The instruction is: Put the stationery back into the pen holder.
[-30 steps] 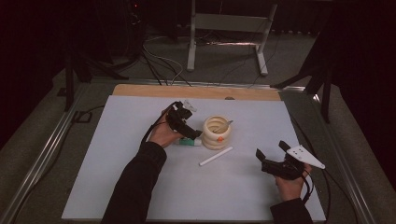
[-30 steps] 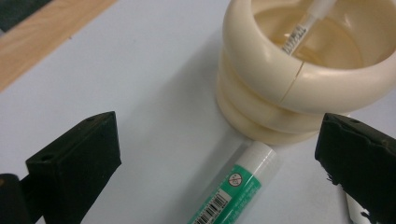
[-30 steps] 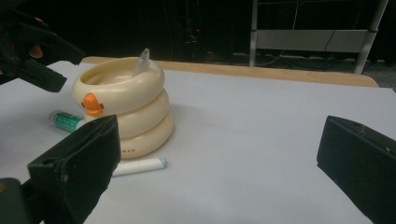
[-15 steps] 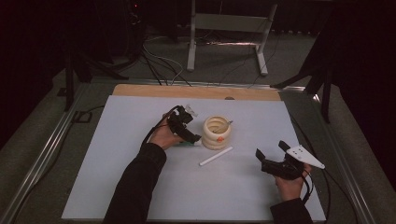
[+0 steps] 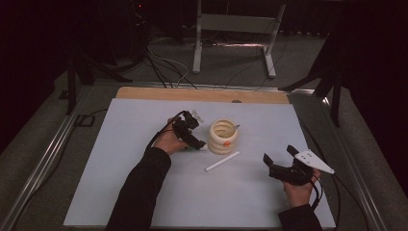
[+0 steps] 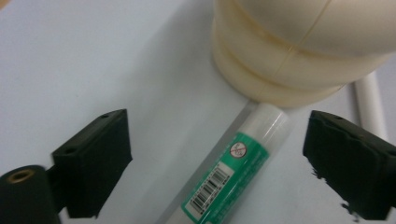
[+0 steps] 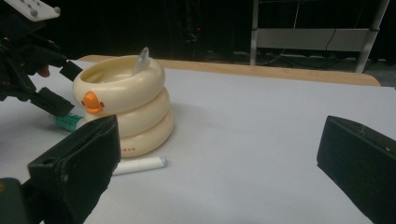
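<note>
The left gripper (image 6: 212,154), jaws closing but not yet touching, is straddling the green tube (image 6: 231,175) lying against the duck holder (image 6: 299,51), lining up a grasp; the right gripper (image 5: 284,163) is waiting open and empty.

No words I can actually read, just a barcode and a small crossed-out circle sign on the green-labelled tube (image 6: 224,175) lying against the cream duck holder (image 6: 299,51).

High view overhead, both claw views low, close, sharing duck pot (image 7: 123,109)
</note>
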`<state>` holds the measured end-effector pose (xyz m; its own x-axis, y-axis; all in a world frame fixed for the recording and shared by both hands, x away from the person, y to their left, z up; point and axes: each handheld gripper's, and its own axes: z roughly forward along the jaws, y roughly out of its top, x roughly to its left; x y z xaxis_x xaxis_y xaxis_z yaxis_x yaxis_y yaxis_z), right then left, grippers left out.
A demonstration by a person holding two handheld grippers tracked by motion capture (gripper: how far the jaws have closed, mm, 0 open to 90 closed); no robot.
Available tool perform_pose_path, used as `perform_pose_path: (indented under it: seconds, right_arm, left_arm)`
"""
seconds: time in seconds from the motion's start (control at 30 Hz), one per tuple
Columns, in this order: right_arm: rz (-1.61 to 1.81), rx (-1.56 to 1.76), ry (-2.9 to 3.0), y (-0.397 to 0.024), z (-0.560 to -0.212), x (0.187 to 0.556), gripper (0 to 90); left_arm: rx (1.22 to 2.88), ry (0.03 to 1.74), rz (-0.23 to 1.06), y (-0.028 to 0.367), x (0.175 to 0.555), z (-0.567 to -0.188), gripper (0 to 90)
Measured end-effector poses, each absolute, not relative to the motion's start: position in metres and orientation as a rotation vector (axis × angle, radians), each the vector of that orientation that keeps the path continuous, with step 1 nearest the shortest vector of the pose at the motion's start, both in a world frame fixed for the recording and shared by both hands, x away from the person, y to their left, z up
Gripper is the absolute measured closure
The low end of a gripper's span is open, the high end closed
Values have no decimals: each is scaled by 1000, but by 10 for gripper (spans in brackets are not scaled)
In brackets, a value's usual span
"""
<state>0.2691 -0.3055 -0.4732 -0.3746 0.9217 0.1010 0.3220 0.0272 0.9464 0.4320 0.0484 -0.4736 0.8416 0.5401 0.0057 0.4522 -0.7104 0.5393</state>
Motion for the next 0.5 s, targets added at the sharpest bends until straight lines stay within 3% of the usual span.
perform_pose_path:
  seconds: [0.3,0.43,0.5]
  right_arm:
    - [1360,1268,1742,-306,-473,269,0]
    - [1360,1267,1743,-306,-473,269,0]
    - [1361,1270,1741,-306,-473,269,0]
  left_arm:
    - [2545,694,162,42,431,-484,197]
    - [2616,610,128,38,427,-494,382]
    - [2663,573,173,36,423,-497,469]
